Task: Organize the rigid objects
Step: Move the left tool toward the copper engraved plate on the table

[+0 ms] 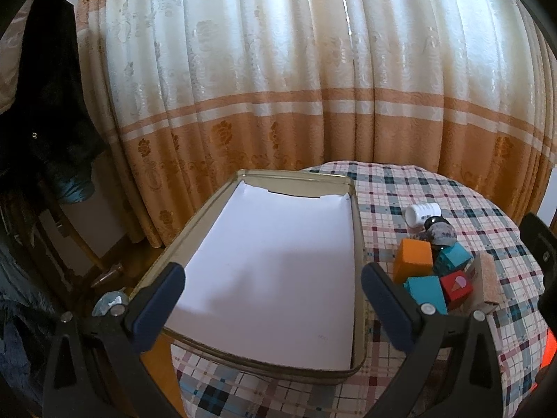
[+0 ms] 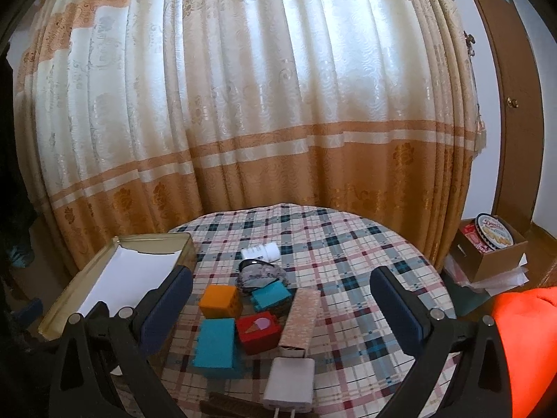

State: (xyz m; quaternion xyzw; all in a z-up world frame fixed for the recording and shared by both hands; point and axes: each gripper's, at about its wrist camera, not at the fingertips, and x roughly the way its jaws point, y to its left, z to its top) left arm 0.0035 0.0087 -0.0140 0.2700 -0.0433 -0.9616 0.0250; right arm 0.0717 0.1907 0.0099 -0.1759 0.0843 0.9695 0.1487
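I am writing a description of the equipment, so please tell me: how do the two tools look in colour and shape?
Both look alike. The left tool and the right tool each have a black plastic frame with triangular cut-outs and round silver bolts. Each finger ends in a long, dark navy blue pad with rounded edges. No cables or markings are visible. At the right edge, bright orange fabric shows, perhaps a sleeve.

On the round table [image 2: 365, 261], the tin box [image 2: 52, 310] sits at the left edge with a paper sheet [image 1: 275, 271] lying inside. Right of it cluster four cubes [image 2: 220, 301]; a bottle [image 2: 261, 252] lies on its side behind them, and a charger [image 2: 290, 383] in front.
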